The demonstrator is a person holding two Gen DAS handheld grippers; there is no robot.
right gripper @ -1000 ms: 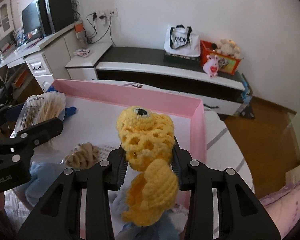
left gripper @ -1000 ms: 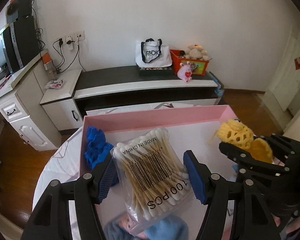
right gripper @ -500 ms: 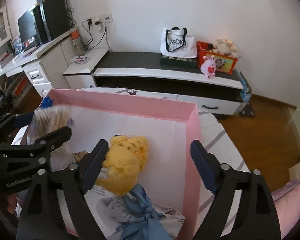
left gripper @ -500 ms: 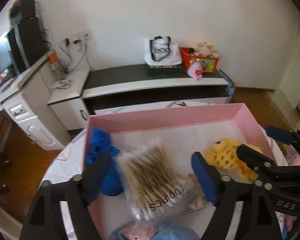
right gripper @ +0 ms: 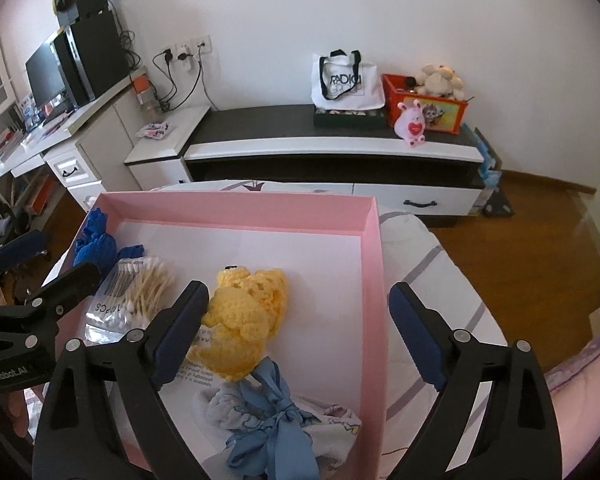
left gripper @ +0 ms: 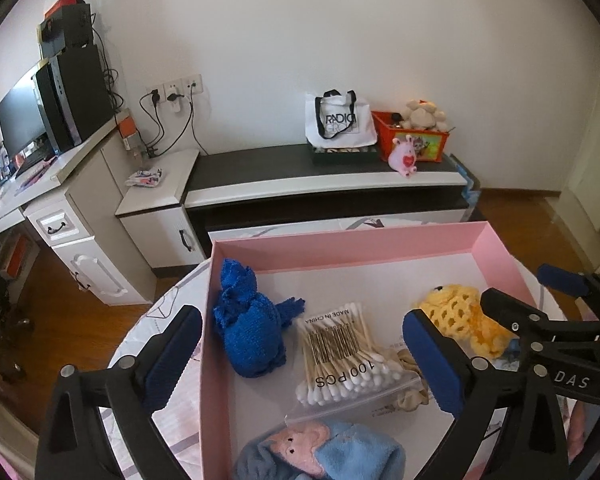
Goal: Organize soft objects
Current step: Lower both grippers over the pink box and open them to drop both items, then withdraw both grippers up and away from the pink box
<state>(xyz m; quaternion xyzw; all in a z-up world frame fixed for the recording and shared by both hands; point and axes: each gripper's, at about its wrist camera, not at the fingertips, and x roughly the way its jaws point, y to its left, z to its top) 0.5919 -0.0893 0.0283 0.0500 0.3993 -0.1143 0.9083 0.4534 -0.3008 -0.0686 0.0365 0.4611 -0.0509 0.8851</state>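
A pink box (left gripper: 340,244) (right gripper: 374,280) sits on a bed. Inside lie a blue knitted toy (left gripper: 248,328) (right gripper: 96,246), a bag of cotton swabs (left gripper: 340,356) (right gripper: 136,292), a yellow crocheted toy (left gripper: 460,316) (right gripper: 244,316), a light blue plush with a pink face (left gripper: 320,452) and a pale cloth tied with blue ribbon (right gripper: 272,416). My left gripper (left gripper: 302,354) is open and empty above the swabs. My right gripper (right gripper: 296,332) is open and empty above the yellow toy.
A beige scrunchie (left gripper: 410,392) lies beside the swabs. Behind the bed stand a low TV cabinet (left gripper: 324,184) with a white tote bag (left gripper: 338,122) and an orange toy bin (left gripper: 412,136). White drawers (left gripper: 80,216) and a monitor (left gripper: 20,124) are at the left.
Both grippers opened and pulled back. The left let go of the cotton swab bag and the right let go of the yellow toy; both now lie in the box.
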